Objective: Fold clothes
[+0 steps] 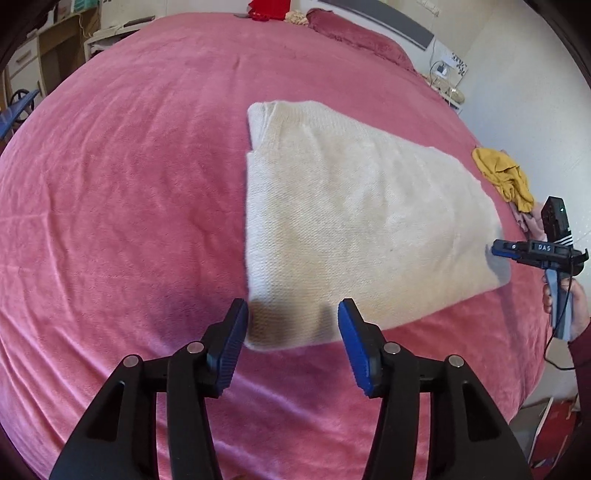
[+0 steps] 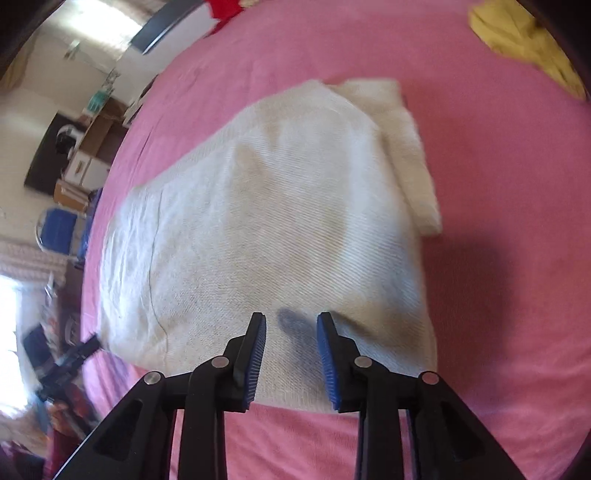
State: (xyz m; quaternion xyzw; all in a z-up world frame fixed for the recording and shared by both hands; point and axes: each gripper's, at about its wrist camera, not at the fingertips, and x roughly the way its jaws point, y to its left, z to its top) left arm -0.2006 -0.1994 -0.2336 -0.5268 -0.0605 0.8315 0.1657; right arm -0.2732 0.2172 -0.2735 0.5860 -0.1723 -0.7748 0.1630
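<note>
A cream knitted sweater point(image 1: 351, 221) lies folded into a long flat shape on the pink bedspread point(image 1: 129, 184). My left gripper point(image 1: 293, 310) hangs just above the sweater's near corner, jaws open and nothing between the pads. In the right wrist view the same sweater point(image 2: 258, 221) fills the middle, with a folded part at its far right. My right gripper point(image 2: 291, 321) hovers open over its near edge, its shadow falling on the knit. The right gripper point(image 1: 502, 251) also shows in the left wrist view, at the sweater's other end, held by a hand point(image 1: 569, 302).
A crumpled yellow garment point(image 1: 506, 177) lies near the bed's edge beyond the sweater, and appears again as the yellow garment point(image 2: 524, 40). A pink pillow point(image 1: 354, 33) and red cloth point(image 1: 266, 9) sit at the far end. Furniture point(image 1: 48, 55) lines the room's side.
</note>
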